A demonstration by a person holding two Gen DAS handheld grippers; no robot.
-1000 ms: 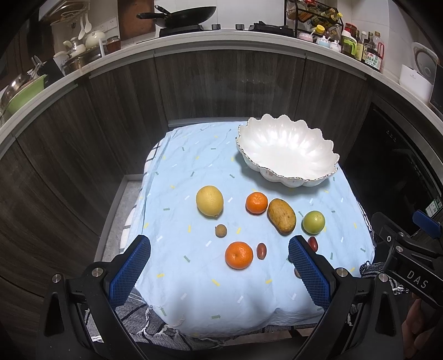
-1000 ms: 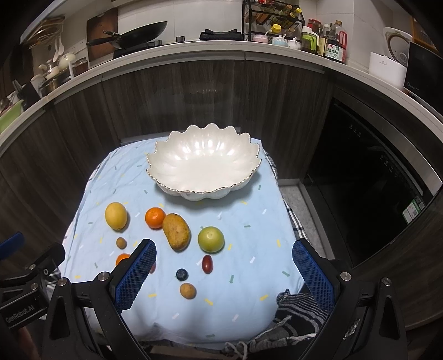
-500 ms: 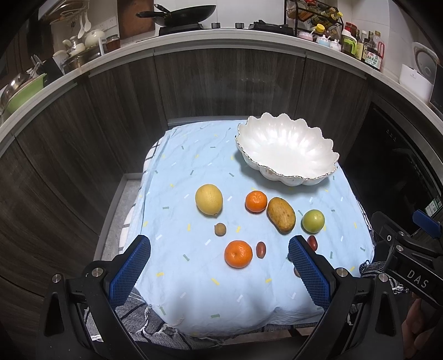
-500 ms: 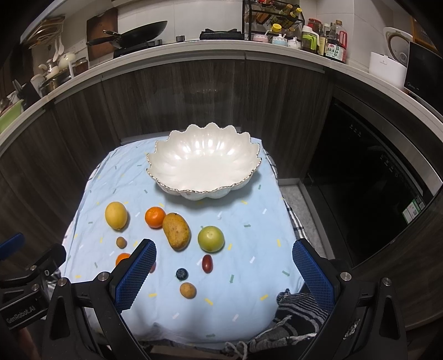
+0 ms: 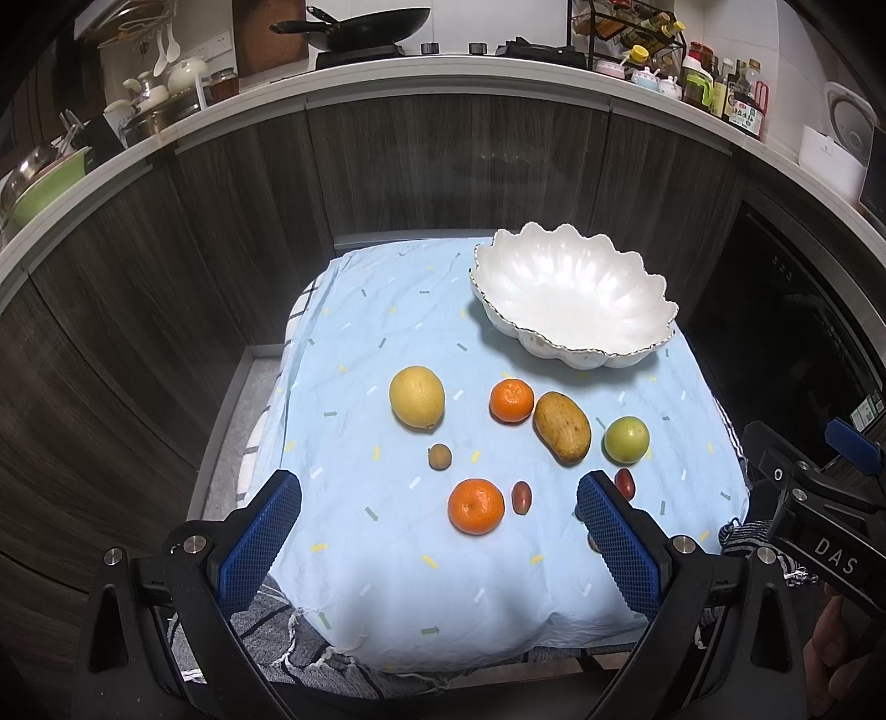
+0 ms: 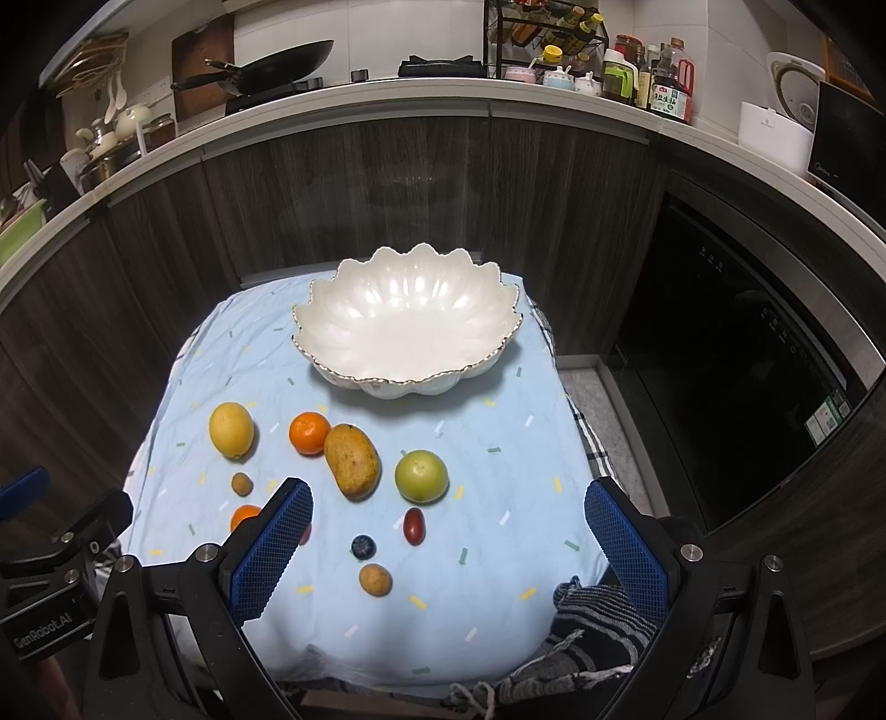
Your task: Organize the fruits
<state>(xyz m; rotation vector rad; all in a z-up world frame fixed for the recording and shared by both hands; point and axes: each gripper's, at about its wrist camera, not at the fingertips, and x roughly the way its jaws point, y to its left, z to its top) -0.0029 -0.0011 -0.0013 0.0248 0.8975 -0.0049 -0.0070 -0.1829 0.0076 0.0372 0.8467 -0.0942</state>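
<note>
A white scalloped bowl (image 5: pixel 573 302) (image 6: pixel 407 327) stands empty at the back of a light blue cloth (image 5: pixel 387 554) (image 6: pixel 498 432). In front of it lie a lemon (image 5: pixel 416 397) (image 6: pixel 231 430), two mandarins (image 5: pixel 511 400) (image 5: pixel 475 506) (image 6: pixel 309 433), a mango (image 5: pixel 561 426) (image 6: pixel 351 461), a green apple (image 5: pixel 626 440) (image 6: pixel 421 476), small red fruits (image 5: pixel 521 497) (image 6: pixel 414 526), a blueberry (image 6: pixel 362 546) and small brown fruits (image 5: pixel 439 457) (image 6: pixel 375 579). My left gripper (image 5: pixel 437 540) hangs open above the cloth's near edge, holding nothing. My right gripper (image 6: pixel 448 545) is open too, above the near right part.
Dark wood cabinets (image 5: pixel 443 166) ring the small table, with a worktop carrying a wok (image 5: pixel 365 25), bottles (image 6: pixel 664 83) and a rice cooker (image 6: pixel 786 111). A dark oven front (image 6: pixel 747 343) stands to the right. A striped towel (image 6: pixel 598 620) hangs at the near corner.
The left wrist view has crept slightly back and up, so the fruits sit a touch higher in frame. The right wrist view is unchanged. Both grippers stay open.
</note>
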